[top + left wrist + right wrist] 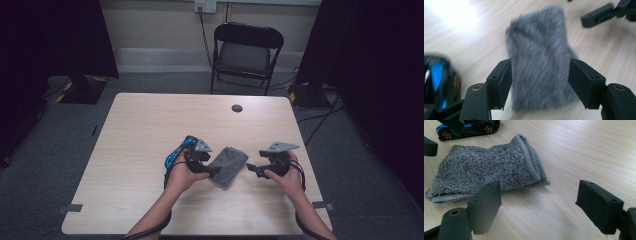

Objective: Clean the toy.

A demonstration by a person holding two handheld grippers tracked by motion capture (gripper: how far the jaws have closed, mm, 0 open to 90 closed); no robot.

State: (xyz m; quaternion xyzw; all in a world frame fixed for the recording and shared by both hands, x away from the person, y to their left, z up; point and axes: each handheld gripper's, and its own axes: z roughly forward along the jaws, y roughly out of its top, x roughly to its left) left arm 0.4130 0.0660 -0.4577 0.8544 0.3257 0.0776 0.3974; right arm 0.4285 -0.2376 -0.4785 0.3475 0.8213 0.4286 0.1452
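1. Lying flat on the table (150, 130), the folded grey towel (228, 165) sits between your two grippers, near your edge. Layers are stacked, with the hemmed fold edges facing your right side.
2. Your left gripper (540, 77) is spread apart, with the towel's near end between its pads (505, 77) but not pinched. No grip there yet. Close now and you probably catch only the top layer, so the fold peels open when you lift.
3. Left gripper view is blurred, so I can't tell whether the pads touch the fabric. Coming down too hard would drag the towel and bunch it.
4. Your right gripper (537, 206) is also released, holding nothing, hovering just beside the towel's hemmed corner. Closing short of the cloth grabs air; reaching too low scrapes the tabletop.
5. Blue toy car (179, 150) sits just beside your left hand (186, 175), close to the towel's far-left side. A sweep or tug that way knocks it rolling.
6. Pulling both ends unevenly skews the fold.
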